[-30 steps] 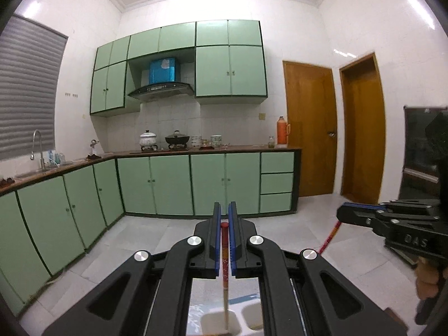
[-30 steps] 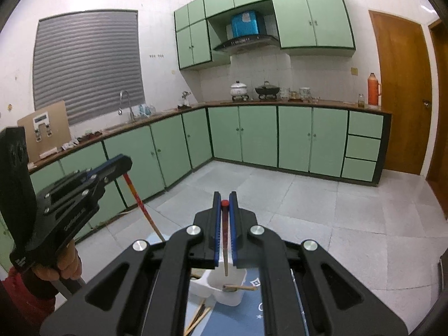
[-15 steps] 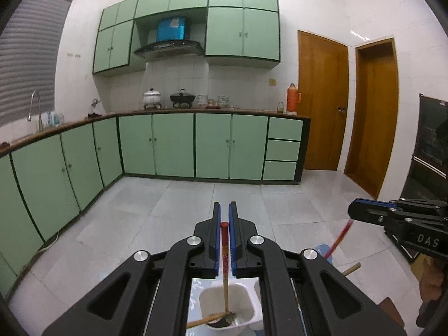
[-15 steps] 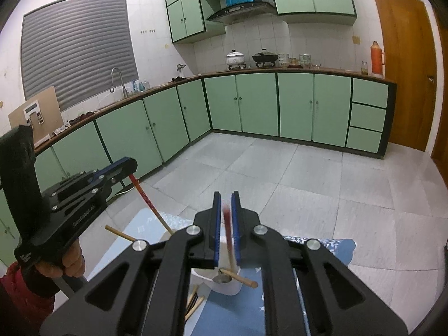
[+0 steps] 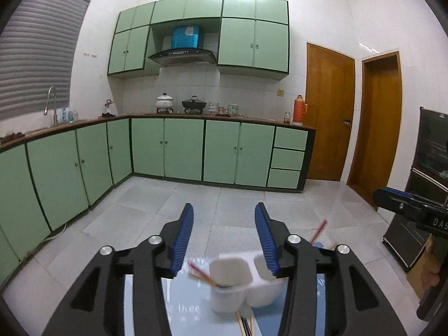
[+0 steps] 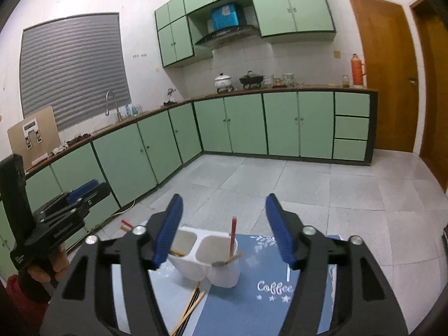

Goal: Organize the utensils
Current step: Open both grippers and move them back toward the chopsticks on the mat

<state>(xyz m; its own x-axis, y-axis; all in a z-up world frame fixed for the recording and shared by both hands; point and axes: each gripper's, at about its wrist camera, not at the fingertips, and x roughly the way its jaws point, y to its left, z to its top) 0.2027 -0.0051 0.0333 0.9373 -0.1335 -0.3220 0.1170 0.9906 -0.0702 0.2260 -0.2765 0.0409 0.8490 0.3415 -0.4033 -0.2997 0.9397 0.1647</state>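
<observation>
"Coffee" on blue mat [image 6: 275, 287], "DAS" on right tongs [image 5: 406, 208]

White tiled walls [image 5: 313, 19] are lined by pale green upper cabinets [image 5: 252, 42] and base cabinets [image 5: 182, 148] under a brown countertop [image 6: 280, 88]. A grey shuttered window [image 6: 72, 67] is set above the sink tap [image 6: 110, 103]. Two wooden doors [image 5: 329, 112] are seen at the right, and the floor [image 6: 336, 184] is laid with pale, glossy tiles
</observation>
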